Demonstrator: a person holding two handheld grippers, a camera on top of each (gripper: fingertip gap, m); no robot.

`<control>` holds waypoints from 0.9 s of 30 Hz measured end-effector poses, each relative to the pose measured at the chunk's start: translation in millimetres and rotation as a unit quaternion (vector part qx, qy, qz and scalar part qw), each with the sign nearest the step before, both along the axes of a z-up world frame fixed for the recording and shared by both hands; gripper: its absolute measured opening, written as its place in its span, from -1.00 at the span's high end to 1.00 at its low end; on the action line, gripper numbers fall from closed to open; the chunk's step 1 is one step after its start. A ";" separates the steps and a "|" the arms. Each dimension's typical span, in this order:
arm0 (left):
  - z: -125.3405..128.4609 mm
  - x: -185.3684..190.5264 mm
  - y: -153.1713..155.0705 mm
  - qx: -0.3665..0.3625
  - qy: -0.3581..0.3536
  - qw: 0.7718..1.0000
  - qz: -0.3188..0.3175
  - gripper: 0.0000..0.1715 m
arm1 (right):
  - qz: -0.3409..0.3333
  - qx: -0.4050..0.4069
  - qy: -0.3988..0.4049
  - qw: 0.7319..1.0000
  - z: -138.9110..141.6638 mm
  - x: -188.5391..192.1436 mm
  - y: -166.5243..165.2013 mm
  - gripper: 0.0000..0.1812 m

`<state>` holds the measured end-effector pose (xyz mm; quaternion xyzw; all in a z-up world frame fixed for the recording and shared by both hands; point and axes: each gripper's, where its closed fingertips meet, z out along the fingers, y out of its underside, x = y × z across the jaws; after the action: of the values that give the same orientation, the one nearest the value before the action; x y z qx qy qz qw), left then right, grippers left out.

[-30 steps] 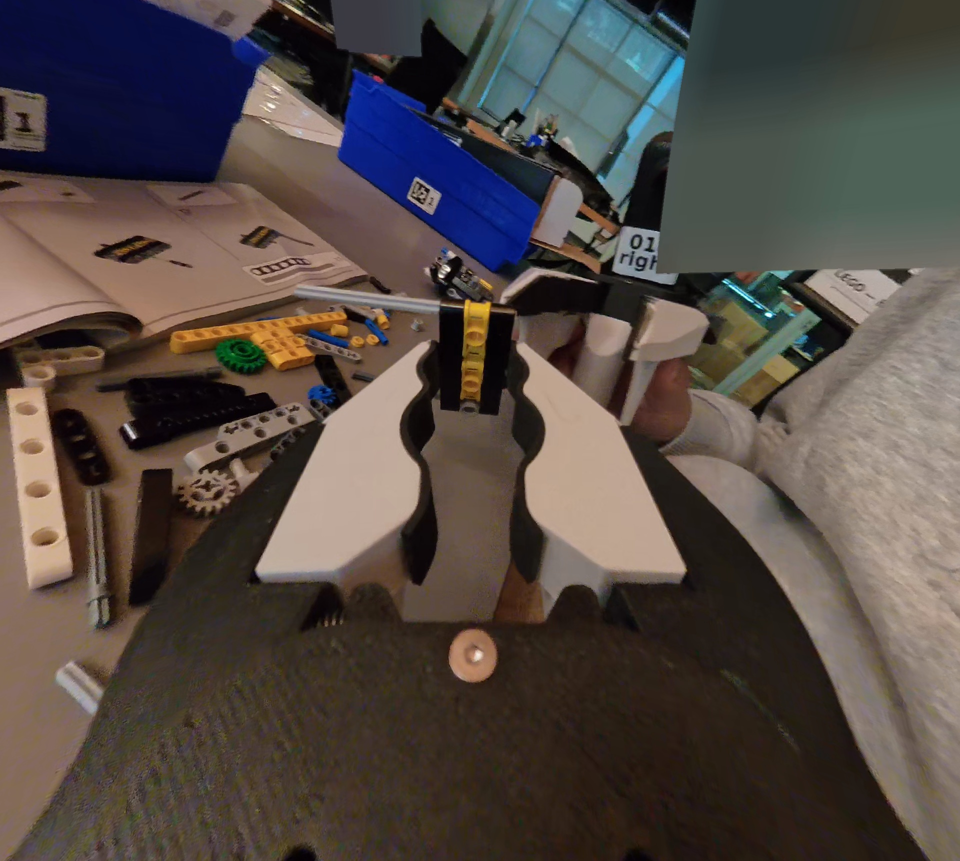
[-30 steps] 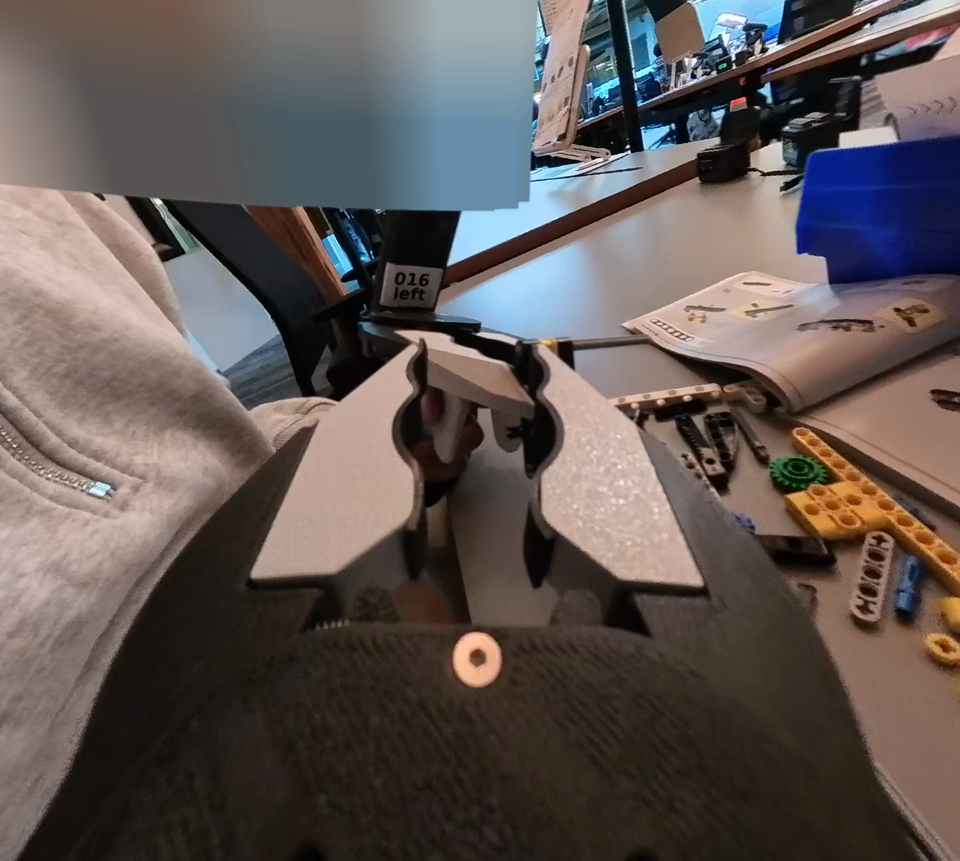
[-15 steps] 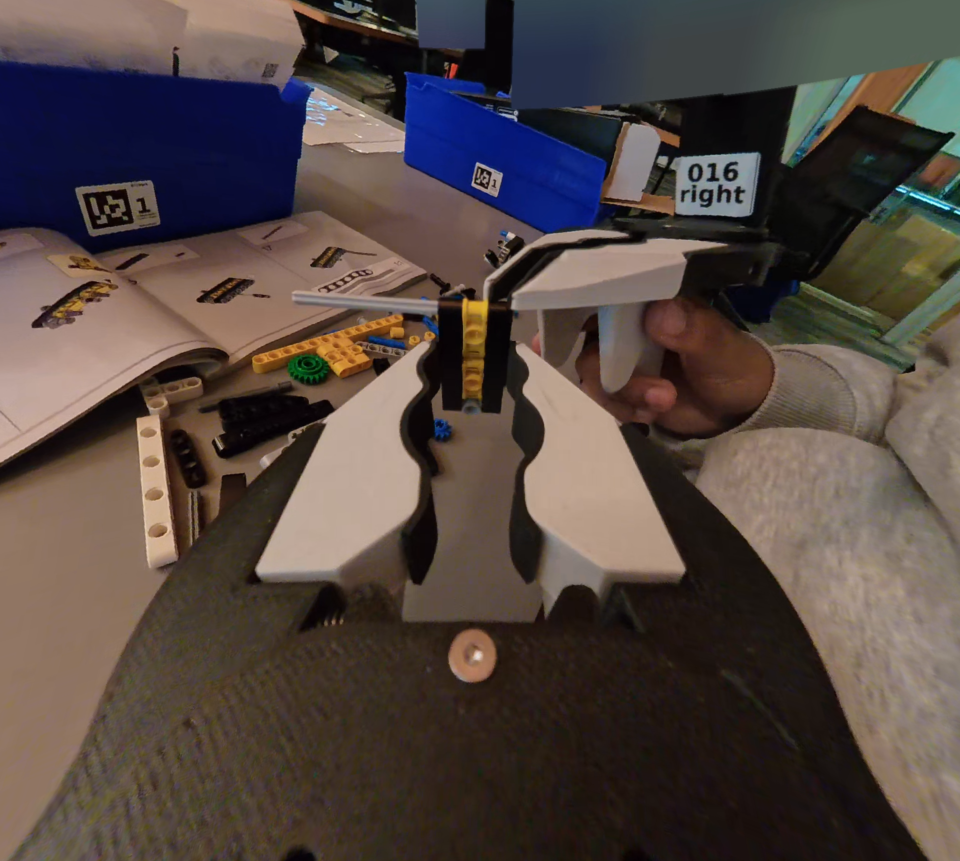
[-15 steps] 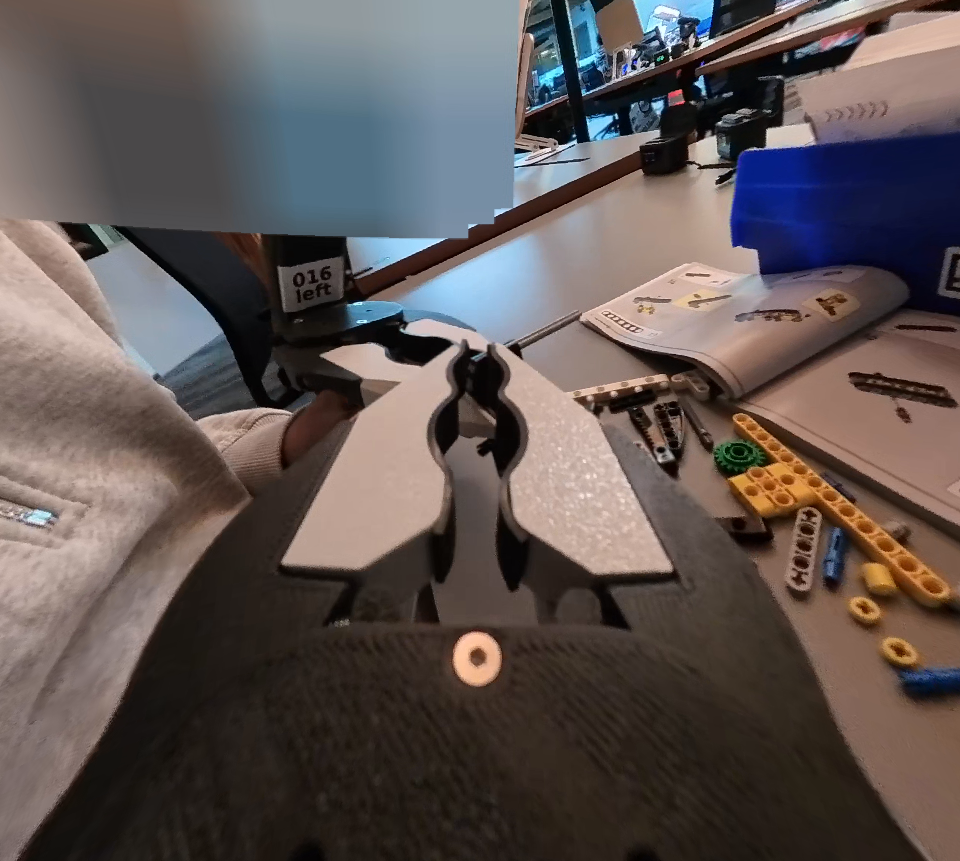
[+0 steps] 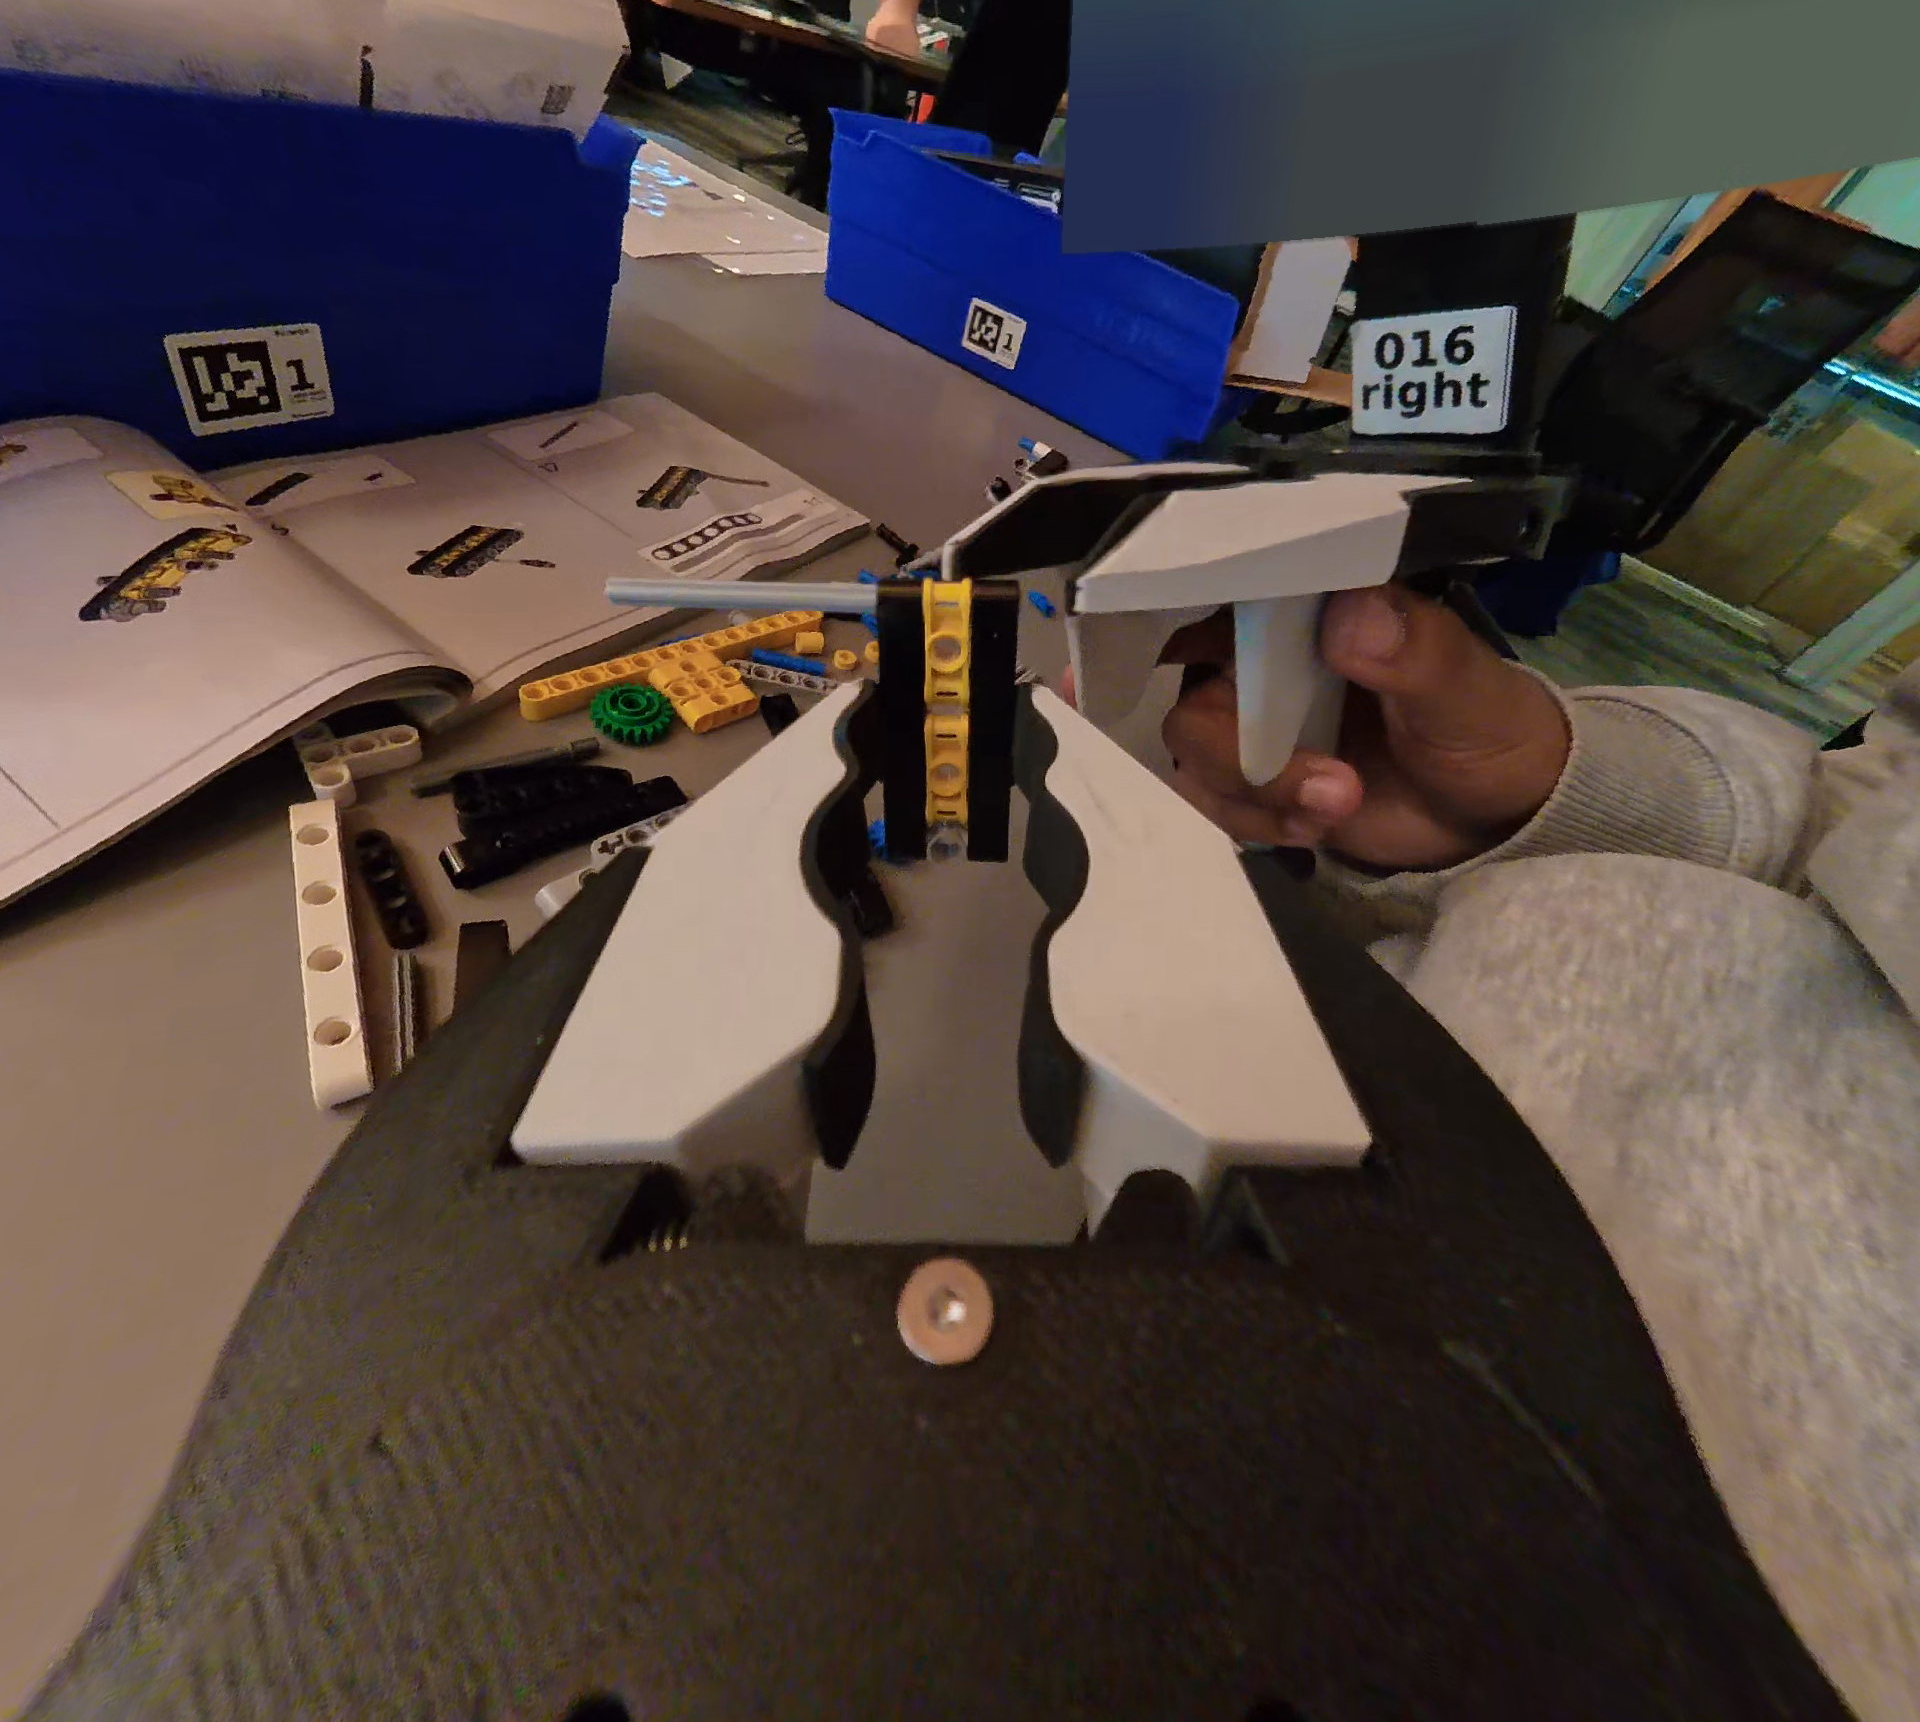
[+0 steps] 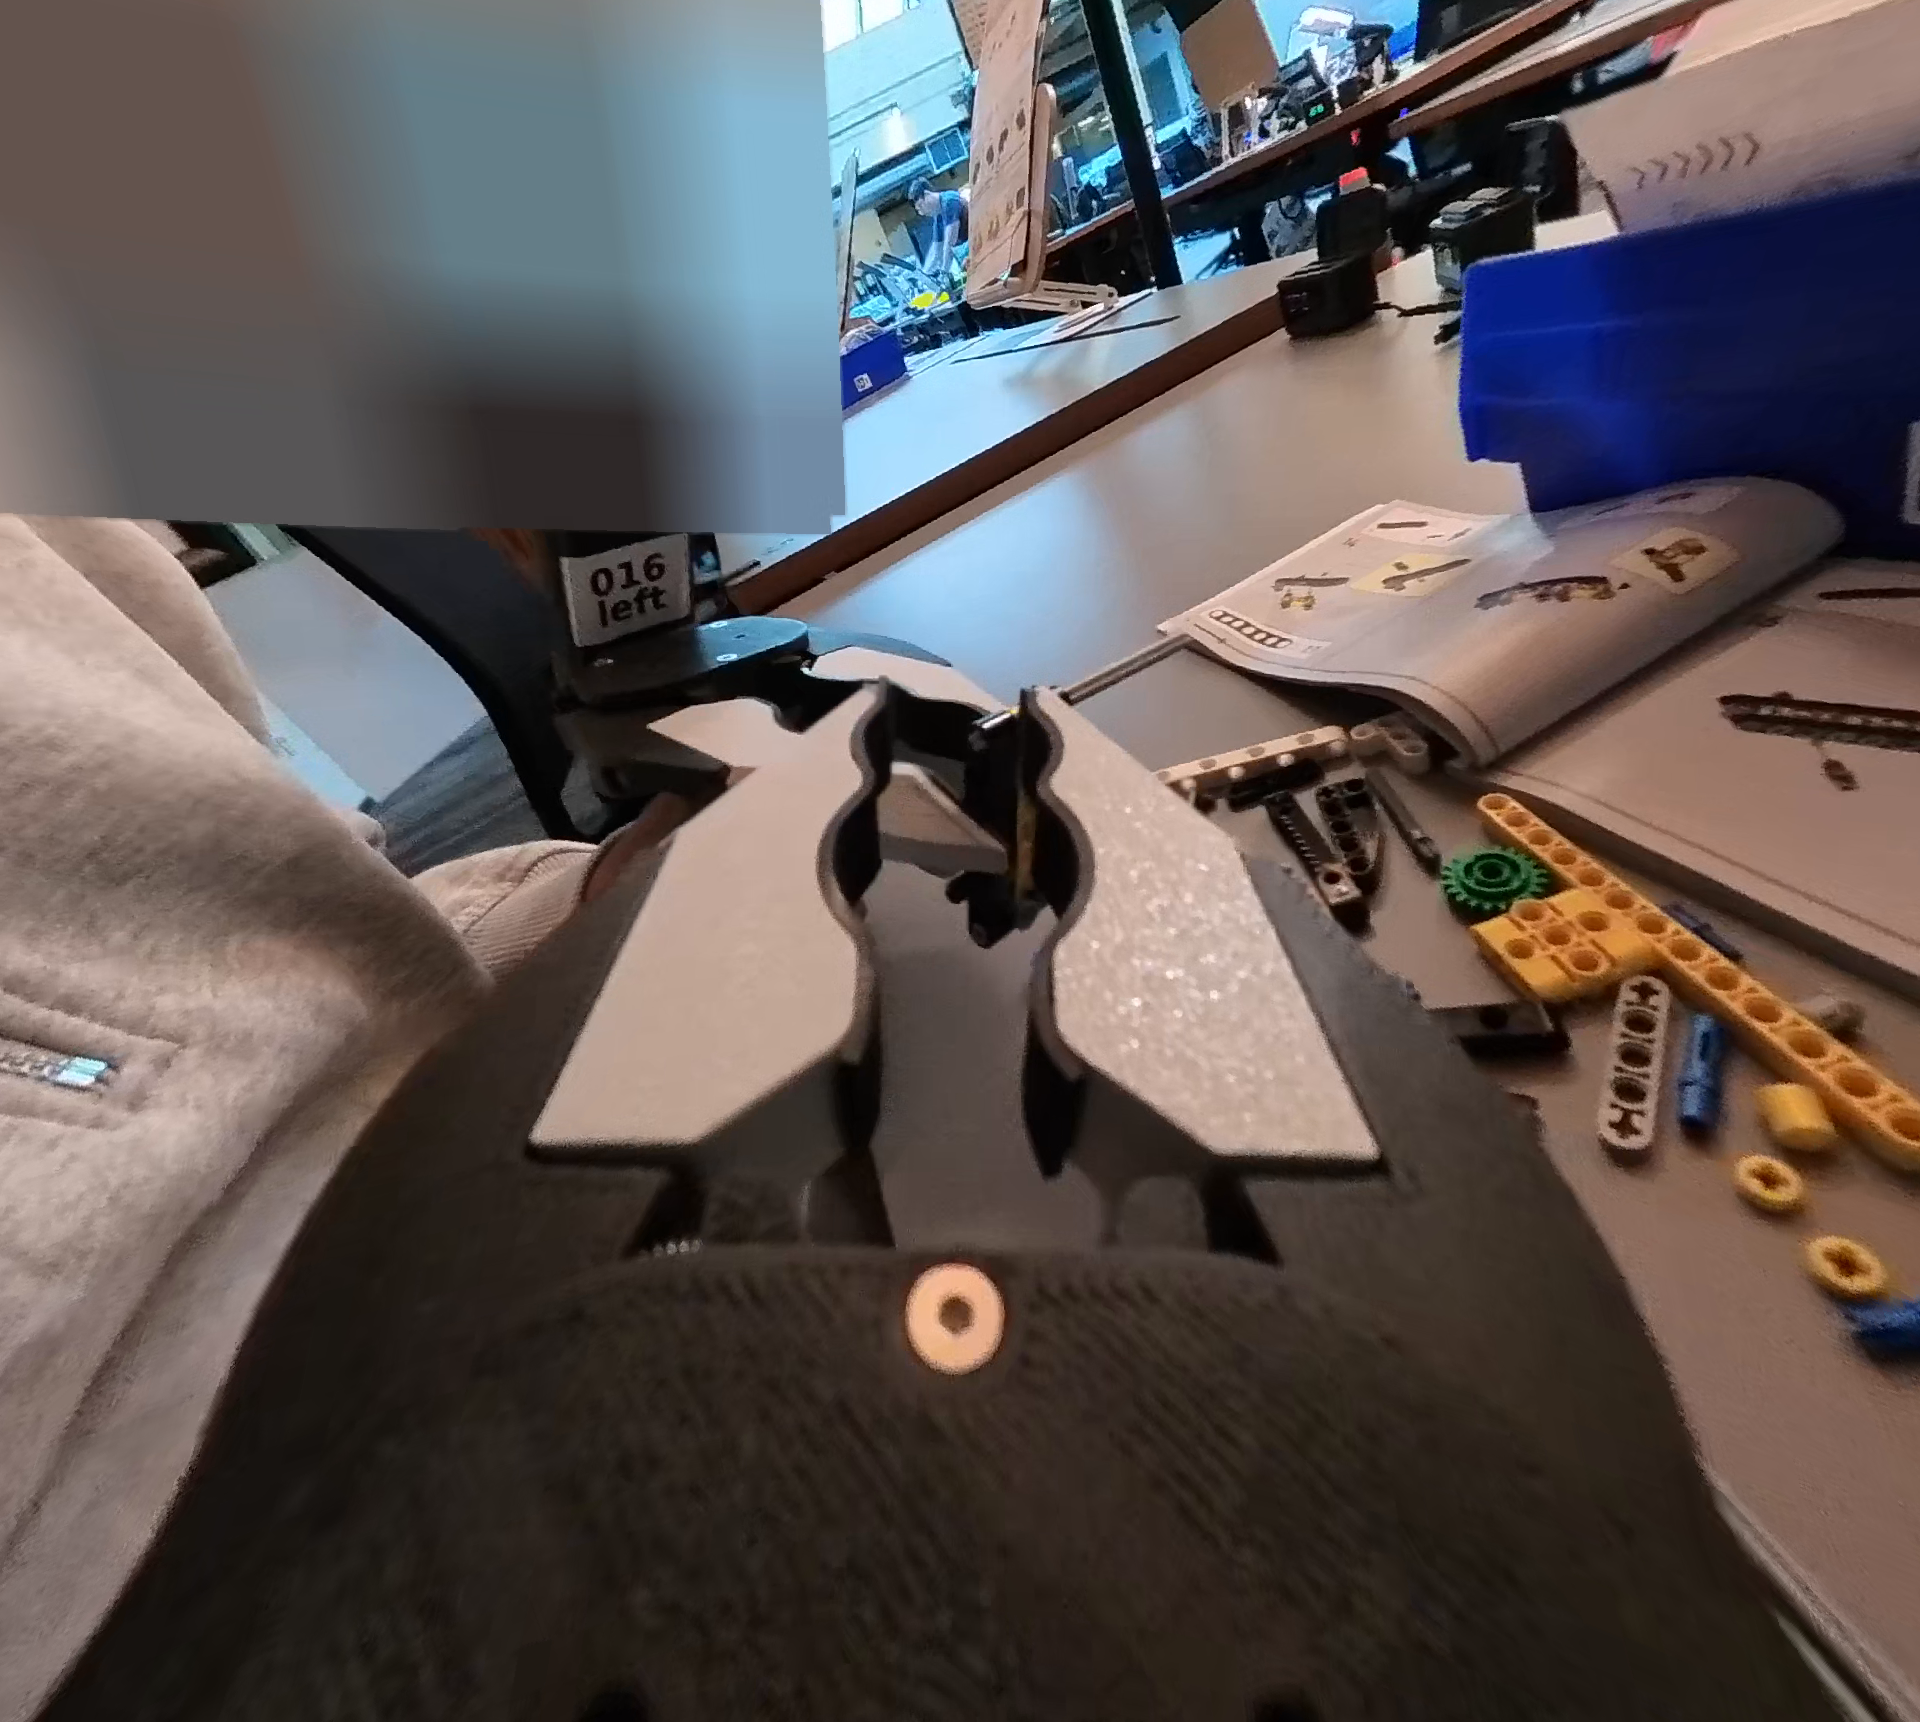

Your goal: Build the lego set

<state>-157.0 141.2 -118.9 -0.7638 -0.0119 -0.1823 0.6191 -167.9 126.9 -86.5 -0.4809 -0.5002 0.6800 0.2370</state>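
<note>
My left gripper (image 5: 945, 706) is shut on a small lego assembly (image 5: 945, 685) of a yellow beam between two black beams, held upright above the table. A grey axle (image 5: 738, 597) sticks out to the left from its top. My right gripper (image 6: 954, 701) comes in from the right, and its tips show in the left wrist view (image 5: 951, 555) at the top of the assembly. Its jaws stand a little apart. The assembly (image 6: 1003, 799) sits edge-on beside the right finger, with a gap to the left finger. The axle (image 6: 1122, 670) pokes out past that finger.
An open instruction booklet (image 5: 312, 592) lies on the grey table in front of two blue bins (image 5: 312, 249) (image 5: 997, 290). Loose pieces lie below it: yellow beams (image 5: 665, 670), a green gear (image 5: 629, 714), black beams (image 5: 540, 810), a white beam (image 5: 327, 945). A grey sleeve (image 5: 1662, 1101) is at the right. The grippers are tip to tip, or close to it.
The right gripper's jaws closed almost fully half a second ago and now stand apart again. The right gripper has moved up to the assembly's top. The left gripper still holds the assembly.
</note>
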 end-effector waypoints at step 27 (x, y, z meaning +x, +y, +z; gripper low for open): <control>3.6 -2.9 -0.7 0.012 0.052 0.998 0.023 0.65 | -0.044 -0.048 -0.048 0.997 -16.9 -6.1 22.8 0.94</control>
<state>-159.9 140.5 -115.3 -0.7645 0.0051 -0.1282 0.6317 -173.9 149.7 -103.3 -0.5456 -0.4563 0.6678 0.2194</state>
